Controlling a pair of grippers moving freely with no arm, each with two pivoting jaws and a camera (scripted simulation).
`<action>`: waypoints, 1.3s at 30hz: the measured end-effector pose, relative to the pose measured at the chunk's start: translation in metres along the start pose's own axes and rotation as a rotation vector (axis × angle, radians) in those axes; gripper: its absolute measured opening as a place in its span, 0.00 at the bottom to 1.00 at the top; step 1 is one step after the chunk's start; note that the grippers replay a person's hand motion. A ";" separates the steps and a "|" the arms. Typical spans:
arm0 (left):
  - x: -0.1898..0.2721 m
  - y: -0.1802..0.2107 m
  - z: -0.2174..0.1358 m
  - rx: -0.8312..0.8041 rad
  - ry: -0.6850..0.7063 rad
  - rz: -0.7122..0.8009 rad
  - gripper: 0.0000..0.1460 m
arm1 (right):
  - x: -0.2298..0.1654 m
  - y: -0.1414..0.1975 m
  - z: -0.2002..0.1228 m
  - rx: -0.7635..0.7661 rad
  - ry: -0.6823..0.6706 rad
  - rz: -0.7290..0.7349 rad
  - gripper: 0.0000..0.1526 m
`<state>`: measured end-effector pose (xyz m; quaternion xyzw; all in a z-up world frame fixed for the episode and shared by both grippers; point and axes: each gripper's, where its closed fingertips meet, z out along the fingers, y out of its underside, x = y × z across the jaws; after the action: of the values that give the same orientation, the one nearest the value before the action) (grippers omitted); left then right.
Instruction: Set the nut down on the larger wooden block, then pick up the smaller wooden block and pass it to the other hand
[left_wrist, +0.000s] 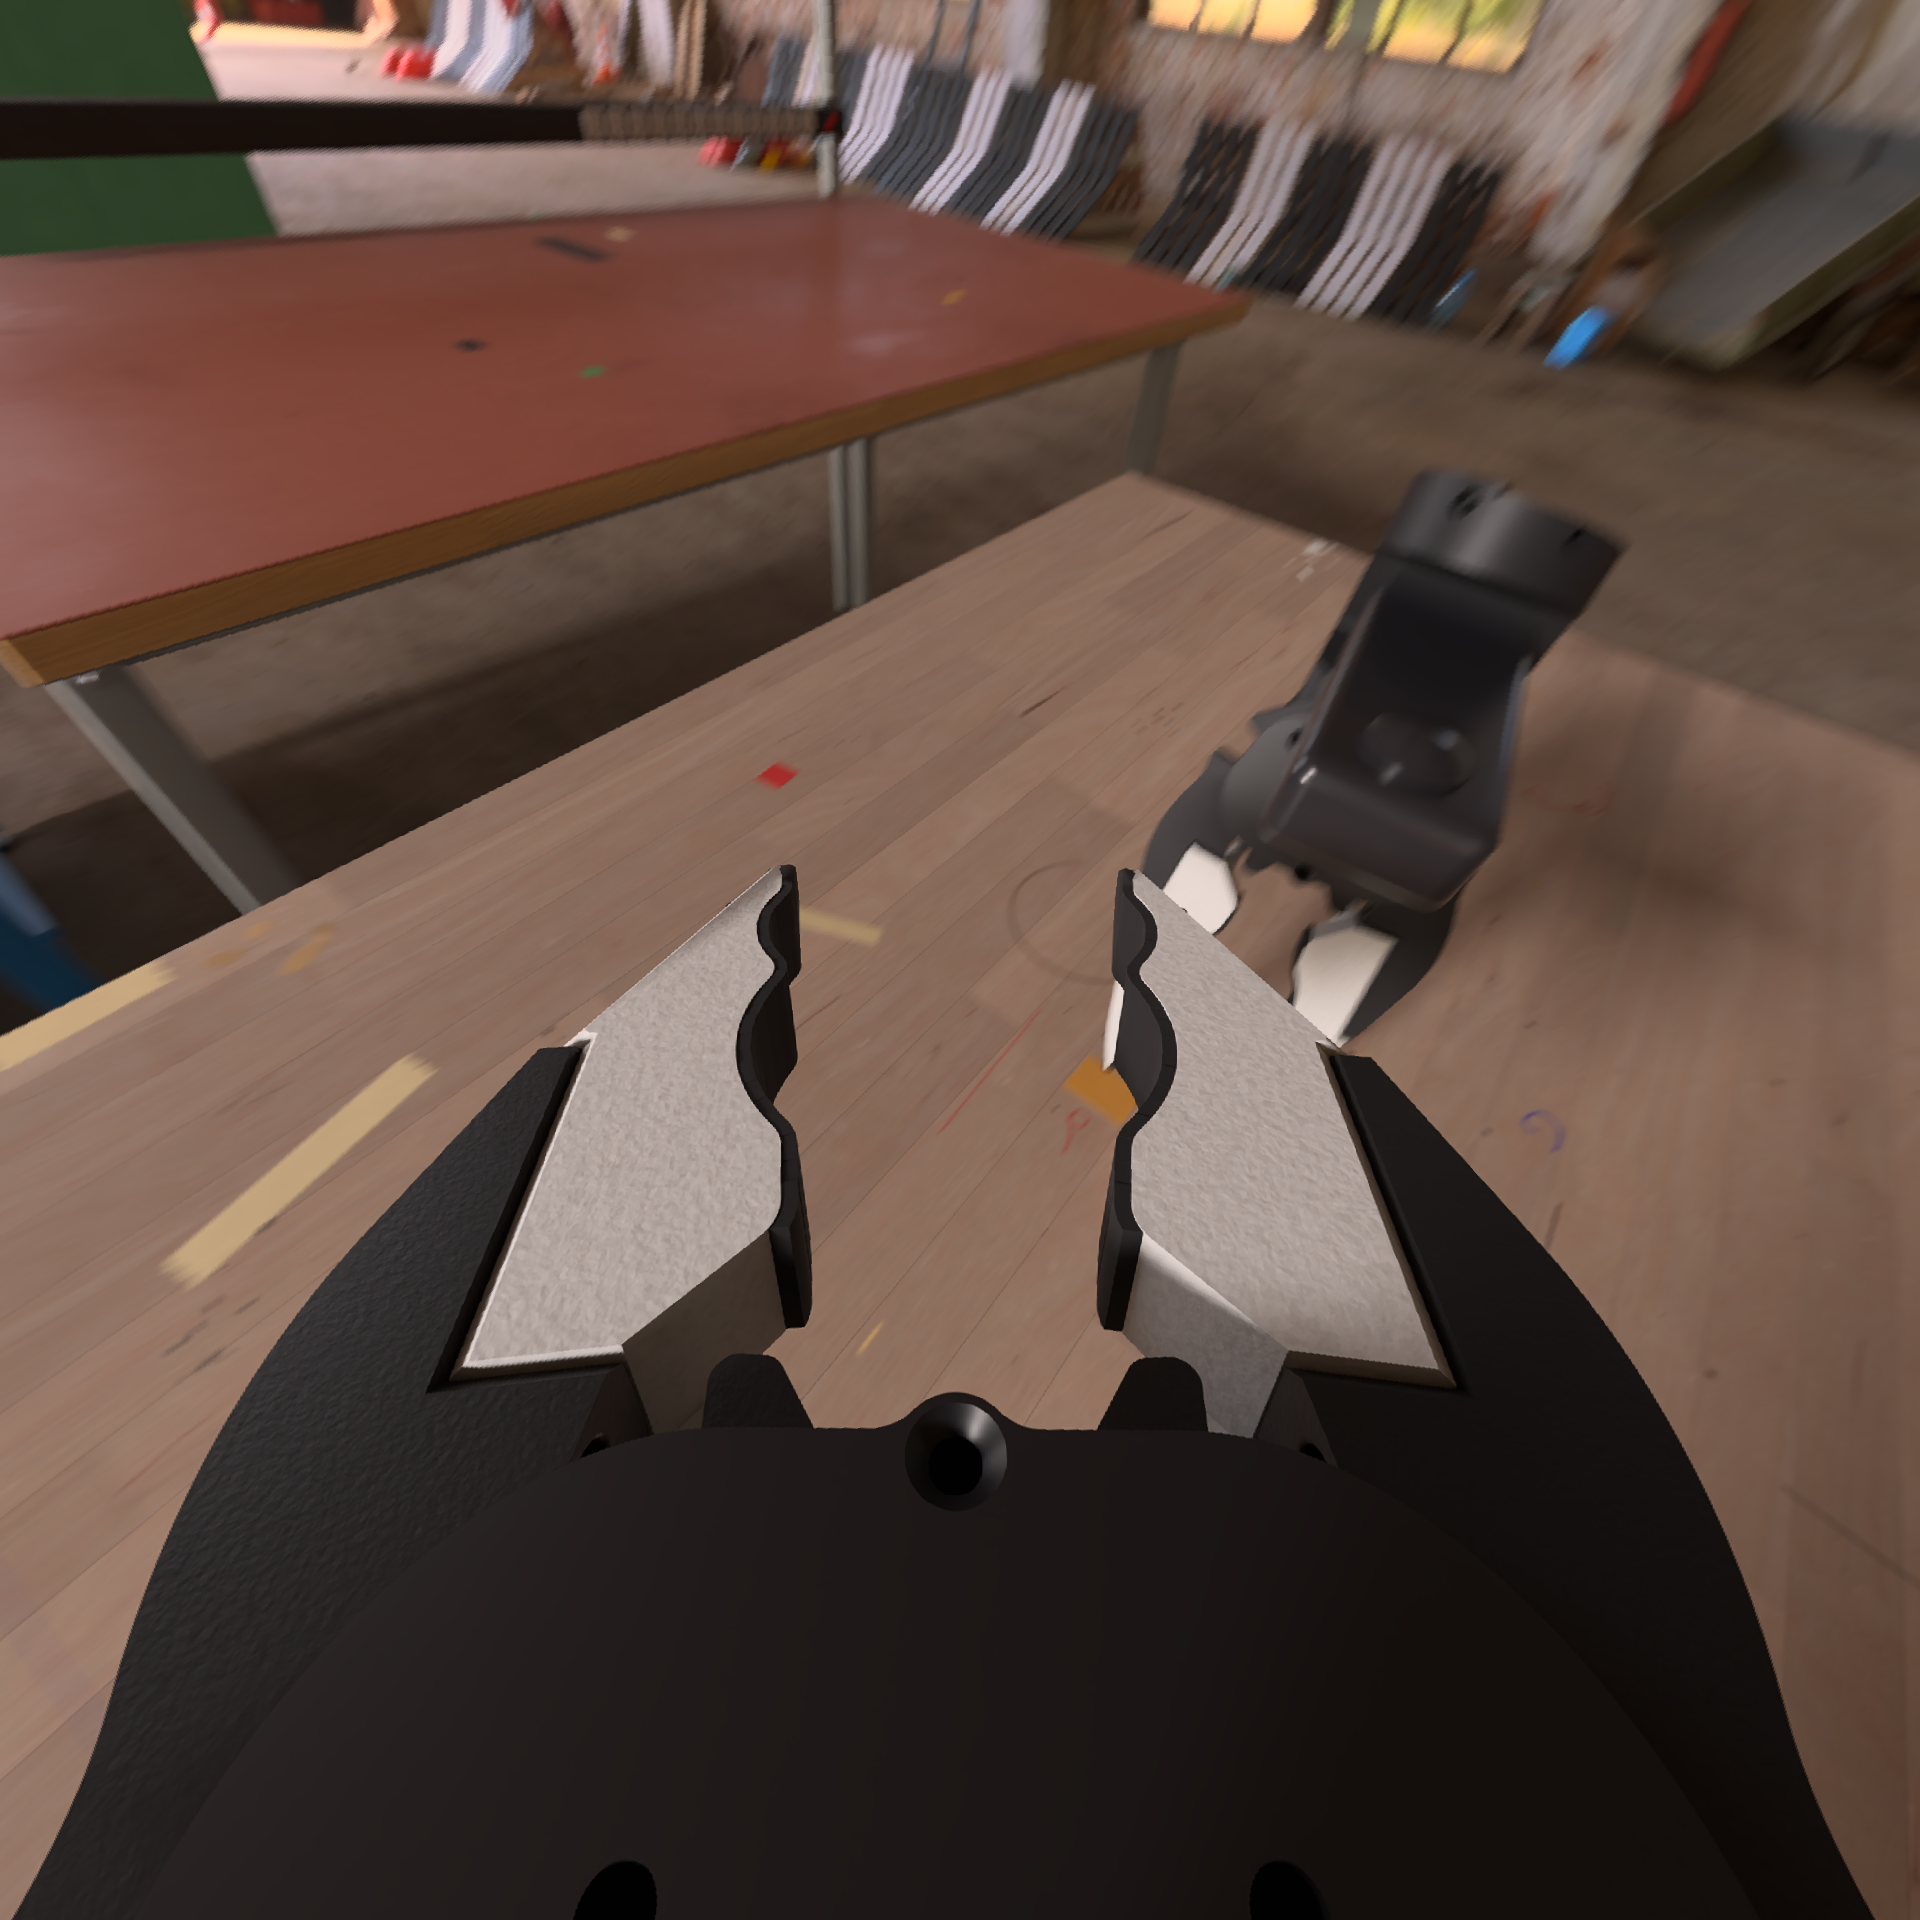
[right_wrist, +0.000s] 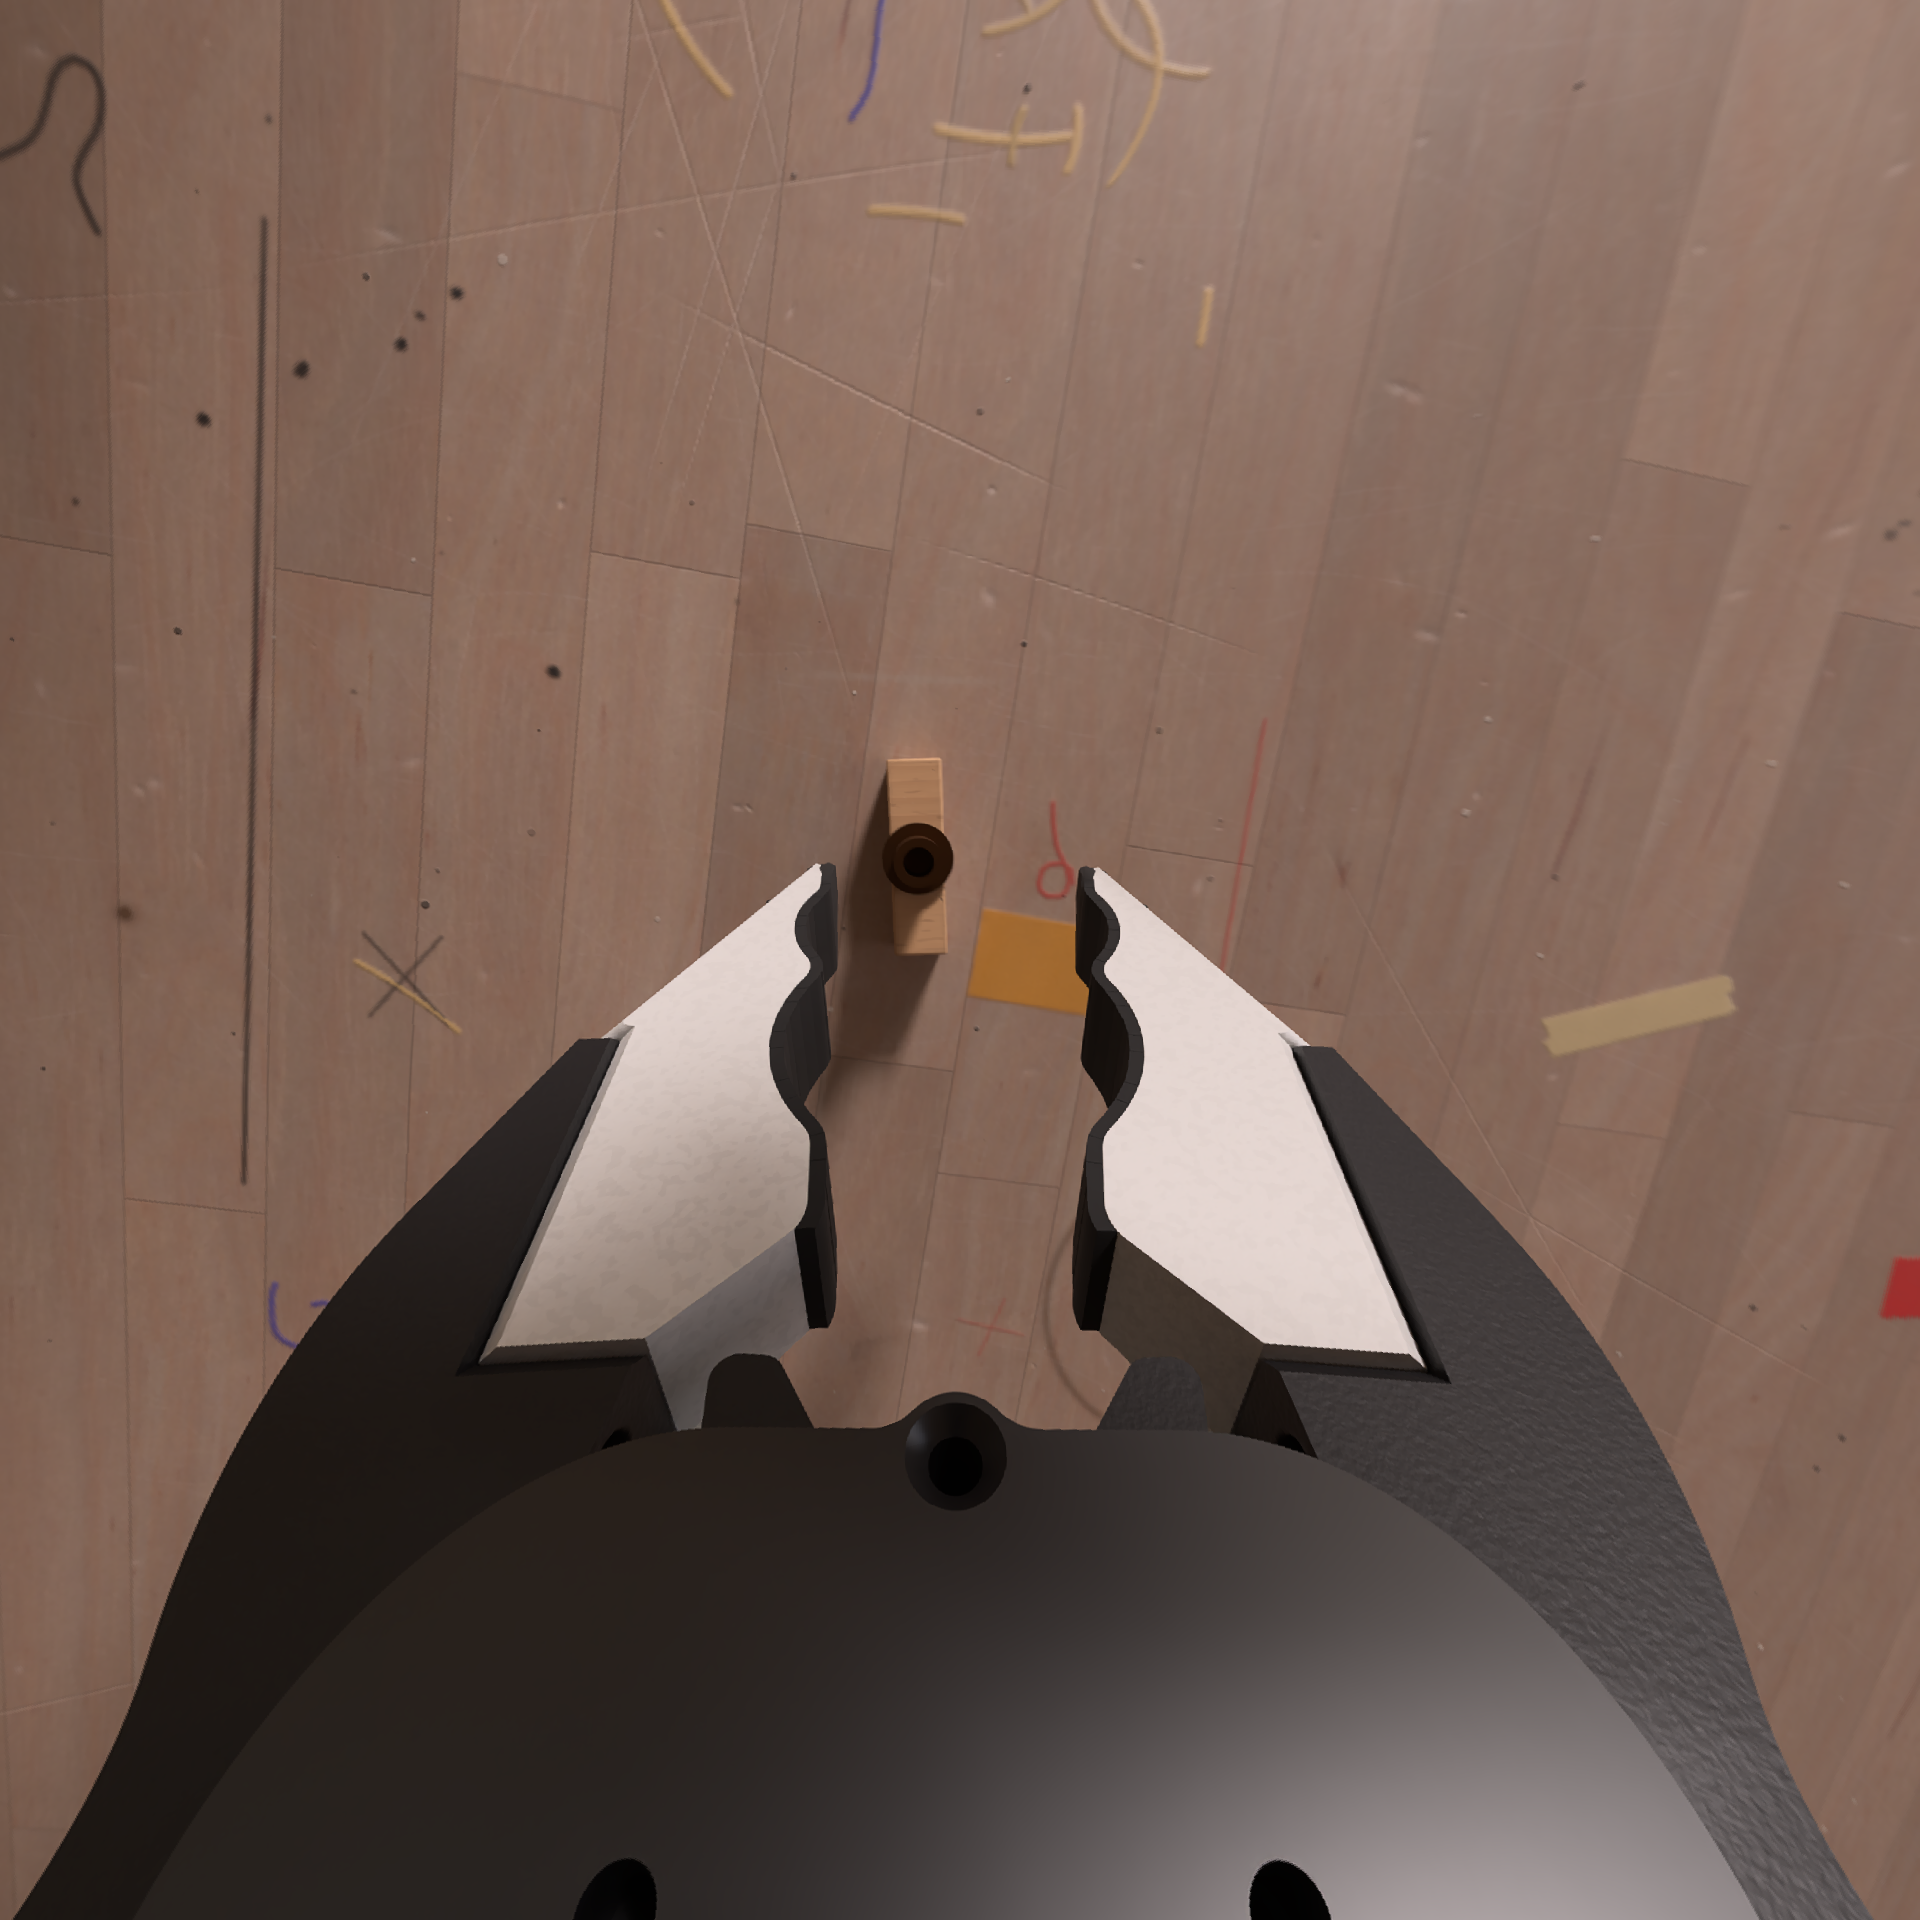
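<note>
In the right wrist view I look straight down at a light wooden block (right_wrist: 918, 925) that lies flat on the wooden table (right_wrist: 1455, 623). A dark round nut (right_wrist: 917, 860) sits on the middle of the block. My right gripper (right_wrist: 956, 873) is open and empty above the table, with the block just inside its left fingertip. My left gripper (left_wrist: 956, 876) is open and empty, held over the table. The right gripper also shows in the left wrist view (left_wrist: 1273, 956), pointing down at the table. No second block is in view.
An orange patch (right_wrist: 1023, 961) lies next to the block and shows between my left fingers (left_wrist: 1099, 1091). Tape strips (right_wrist: 1640, 1013) and pen marks dot the table. A red-brown table (left_wrist: 520, 364) stands beyond the far edge, with a gap between.
</note>
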<state>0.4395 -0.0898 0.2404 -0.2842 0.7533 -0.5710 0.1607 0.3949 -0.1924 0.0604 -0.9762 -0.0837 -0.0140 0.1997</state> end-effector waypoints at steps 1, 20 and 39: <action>-0.006 0.001 -0.006 -0.038 -0.038 0.018 0.42 | 0.002 0.000 -0.004 0.011 0.013 0.003 0.30; -0.099 0.213 -0.186 -0.980 -0.362 -0.117 0.33 | -0.004 -0.013 -0.019 0.074 0.030 -0.060 0.17; -0.122 0.288 -0.191 -1.135 -0.358 -0.330 0.13 | -0.006 -0.017 -0.020 0.097 0.028 -0.083 0.30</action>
<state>0.3563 0.1852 0.0130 -0.5295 0.8471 -0.0417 0.0178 0.3864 -0.1861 0.0854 -0.9608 -0.1219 -0.0319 0.2471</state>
